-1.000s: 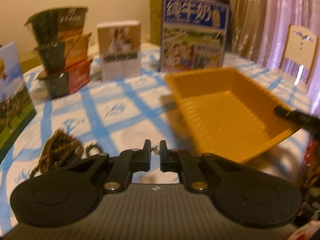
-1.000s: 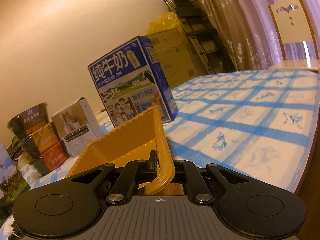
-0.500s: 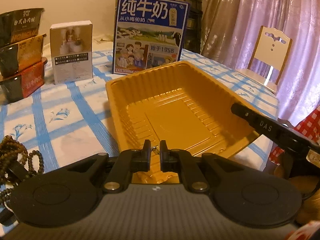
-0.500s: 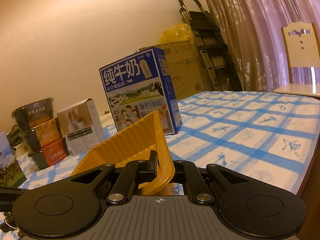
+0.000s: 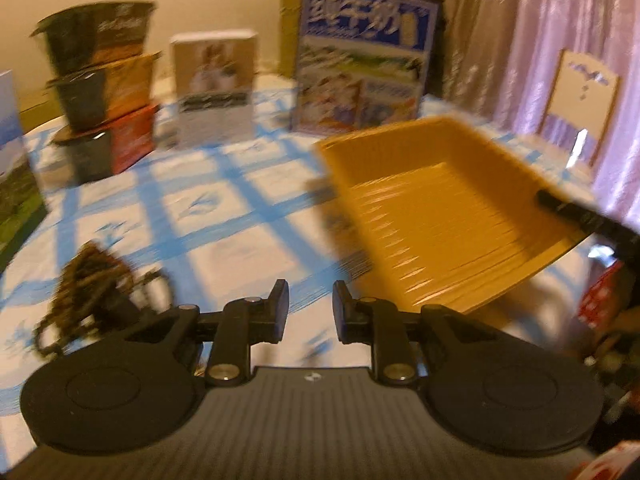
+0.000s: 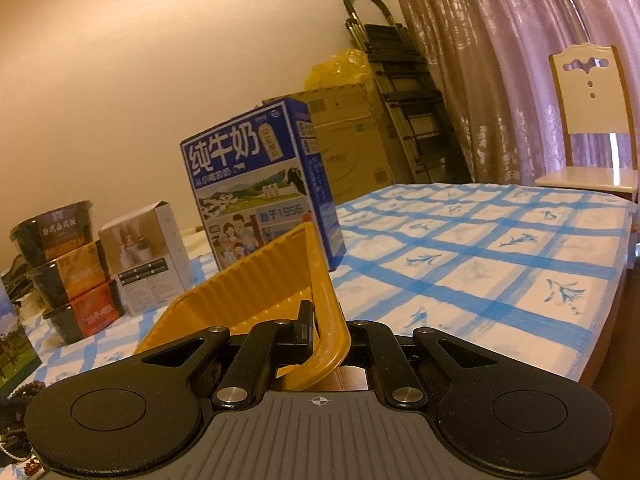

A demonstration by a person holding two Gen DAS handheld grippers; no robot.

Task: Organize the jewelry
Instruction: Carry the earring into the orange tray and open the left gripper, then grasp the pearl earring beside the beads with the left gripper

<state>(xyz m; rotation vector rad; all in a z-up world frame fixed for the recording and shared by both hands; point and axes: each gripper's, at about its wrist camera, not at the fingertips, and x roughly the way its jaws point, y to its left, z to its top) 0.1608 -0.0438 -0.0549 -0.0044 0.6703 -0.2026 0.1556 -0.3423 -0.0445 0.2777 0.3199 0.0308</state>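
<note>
With the right gripper (image 6: 326, 330) pinching the tilted yellow tray (image 5: 444, 216) rim and the left gripper (image 5: 310, 310) spread empty, the tray risked slipping before the beaded necklace (image 5: 90, 280) at nine o'clock was fetched.

We see our left gripper (image 5: 310, 312) as matte black: two flat rectangular pads on angular linkage arms, each pinned by silver round screws, with broad round discs at lower left and lower right of the frame. Between them lies a grey ribbed plate bearing a small white crosshair mark. Our right gripper (image 6: 326, 330) has the same build
</note>
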